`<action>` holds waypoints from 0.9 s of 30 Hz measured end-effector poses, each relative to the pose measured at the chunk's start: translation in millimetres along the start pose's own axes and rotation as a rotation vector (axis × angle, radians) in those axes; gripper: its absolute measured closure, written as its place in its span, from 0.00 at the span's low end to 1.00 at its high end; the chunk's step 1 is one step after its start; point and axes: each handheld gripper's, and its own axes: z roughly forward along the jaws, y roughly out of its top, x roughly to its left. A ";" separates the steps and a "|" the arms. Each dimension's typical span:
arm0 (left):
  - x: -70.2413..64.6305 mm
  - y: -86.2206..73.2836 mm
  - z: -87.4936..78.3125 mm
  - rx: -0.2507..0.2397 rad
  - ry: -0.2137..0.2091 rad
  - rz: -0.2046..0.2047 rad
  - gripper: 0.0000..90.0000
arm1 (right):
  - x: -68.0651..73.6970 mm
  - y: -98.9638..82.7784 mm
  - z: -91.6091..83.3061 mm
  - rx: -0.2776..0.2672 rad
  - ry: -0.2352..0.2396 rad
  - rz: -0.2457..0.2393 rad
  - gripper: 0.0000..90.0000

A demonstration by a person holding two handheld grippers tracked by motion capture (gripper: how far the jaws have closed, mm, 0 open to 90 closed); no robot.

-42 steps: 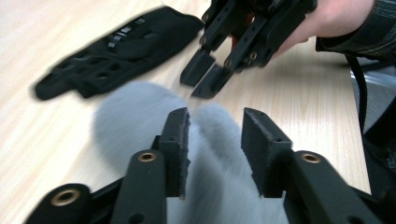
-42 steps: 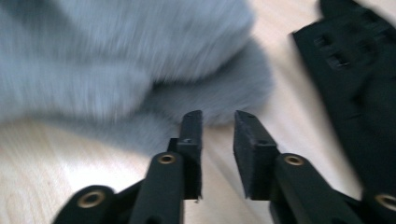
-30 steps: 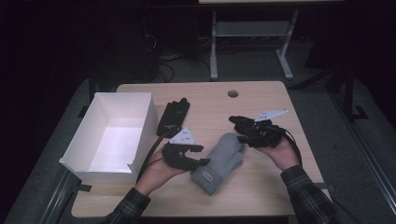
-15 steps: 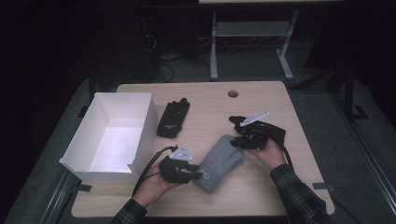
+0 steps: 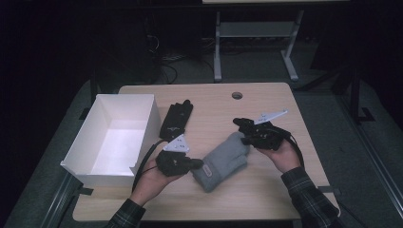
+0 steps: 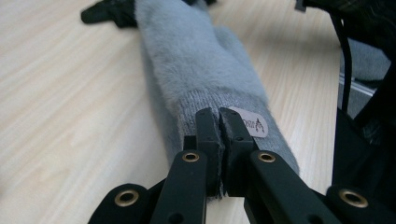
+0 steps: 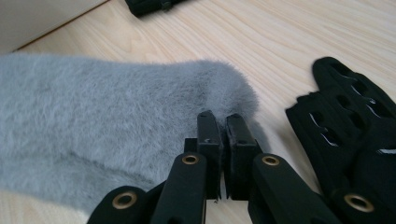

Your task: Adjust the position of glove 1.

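across the front middle of the table [image 5: 214, 99] lies a grey fuzzy mitten [image 5: 222, 161], its long axis running from the knit cuff at about 7 o'clock to the rounded tip at about 1 o'clock in the high view. the left gripper [image 5: 192, 164] sits at the cuff end, and in the left gripper view its jaws are pressed together on the ribbed cuff edge beside the small label [image 6: 252, 123], so it looks clamped on the mitten. the right gripper [image 5: 246, 135] is at the tip end; in the right gripper view its jaws stand nearly closed right against the fur, but whether any fabric is caught between them i cannot tell. each hand is nearest its own end, so any lift or stretch would run along that axis. a white box [image 5: 142, 102] stands at 9 o'clock of the mitten, well apart, and a black glove [image 5: 177, 118] lies at 11 o'clock.
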 end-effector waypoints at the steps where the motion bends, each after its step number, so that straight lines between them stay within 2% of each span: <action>1: 2.4 2.2 1.0 0.002 -0.005 -0.004 0.97 | -1.0 -0.1 -1.6 0.003 -0.002 -0.005 0.96; 3: 5.1 3.2 3.9 0.011 -0.003 -0.008 0.97 | -2.4 -0.8 -4.8 0.016 -0.005 0.023 0.96; 5: 9.2 1.6 8.1 0.023 -0.006 -0.020 0.97 | -4.3 -2.2 -4.9 0.027 -0.013 0.029 0.96; 6: 11.1 -0.9 10.7 0.027 -0.012 -0.037 0.97 | -4.8 -2.9 -3.7 0.025 -0.012 0.034 0.96; 9: 13.6 -6.8 16.4 0.045 -0.025 -0.064 0.97 | -7.4 -6.0 6.3 0.053 -0.011 0.034 0.96; 14: 15.0 -12.5 21.7 0.059 -0.041 -0.074 0.94 | -9.1 -9.8 19.8 0.074 -0.011 0.033 0.93; 15: 15.4 -12.8 21.5 0.062 -0.048 -0.072 0.93 | -10.1 -10.2 21.0 0.073 -0.013 0.023 0.90; 17: 15.1 -12.5 20.9 0.055 -0.046 -0.070 0.85 | -10.4 -10.2 21.3 0.061 -0.014 0.040 0.78; 19: 16.7 -10.6 19.7 0.042 -0.035 -0.054 0.71 | -11.5 -10.6 17.3 0.034 -0.017 0.053 0.63; 20: 16.4 -9.7 19.9 0.036 -0.039 -0.066 0.66 | -12.5 -11.0 12.8 0.019 -0.027 0.053 0.58; 24: 18.8 -1.2 20.8 0.015 -0.028 -0.040 0.52 | -12.4 -15.7 2.2 -0.020 -0.067 0.056 0.43; 27: 20.5 8.1 22.9 -0.004 -0.014 -0.028 0.45 | -9.0 -20.5 -2.8 -0.038 -0.090 0.038 0.38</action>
